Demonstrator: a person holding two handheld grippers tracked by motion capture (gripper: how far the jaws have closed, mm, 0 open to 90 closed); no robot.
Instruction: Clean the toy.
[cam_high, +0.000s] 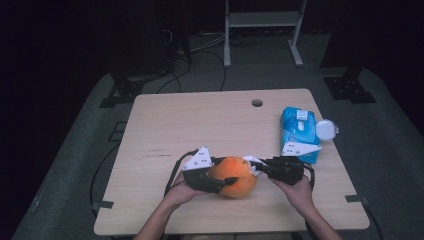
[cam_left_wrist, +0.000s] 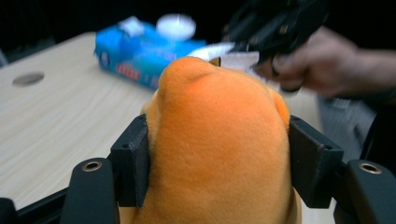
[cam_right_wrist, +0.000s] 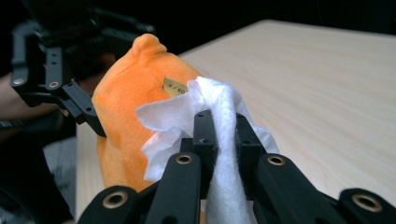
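The left gripper (cam_left_wrist: 217, 161) has its jaws clamped on both sides of a round orange plush toy (cam_left_wrist: 219, 149). The right gripper (cam_right_wrist: 223, 140) pinches a crumpled white wipe (cam_right_wrist: 187, 112) against the toy. Beyond the toy to the right lies a blue wipes pack (cam_high: 299, 134) on the light wooden table (cam_high: 200, 125).

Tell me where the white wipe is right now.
The white wipe is pinched in the right gripper, pressed against the orange plush toy that the left gripper holds, near the front middle of the wooden table.
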